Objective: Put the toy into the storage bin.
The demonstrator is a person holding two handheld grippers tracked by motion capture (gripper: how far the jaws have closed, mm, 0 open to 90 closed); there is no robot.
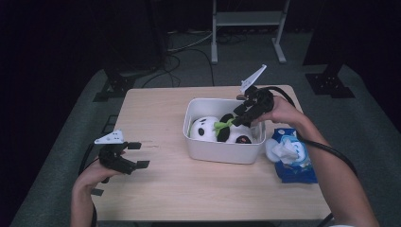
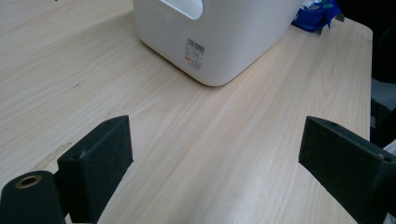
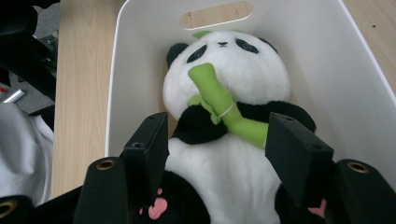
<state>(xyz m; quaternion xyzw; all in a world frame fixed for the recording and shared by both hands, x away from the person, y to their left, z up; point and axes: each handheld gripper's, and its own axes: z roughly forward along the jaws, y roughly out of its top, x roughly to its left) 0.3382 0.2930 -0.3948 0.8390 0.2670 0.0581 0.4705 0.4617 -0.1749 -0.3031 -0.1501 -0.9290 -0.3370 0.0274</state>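
Where the high view looks down on the wooden table, a white plastic bin stands a little toward the far right of the tabletop, and a plush panda lies inside it with a green bamboo stalk across its chest. The right gripper reaches down into the bin from its far right corner, its jaws spread over the panda's body. Just beside the bin's right wall, near the table's right edge, lies a blue pack of wet wipes. The left gripper hovers near the table's left edge, well apart from the bin, with its jaws wide and nothing between them.

From the left gripper view, both black jaws stand far apart over bare wood, and the bin sits ahead with a barcode label on its near wall; the wipes pack peeks out behind it.

From the right gripper view, the jaws are open on either side of the panda's white belly, one at each flank, close against the plush; whether they press it I cannot tell. The bamboo stalk slants from the panda's mouth toward the jaw at the right of the frame. The bin's wall surrounds the toy, with a handle slot above its head.
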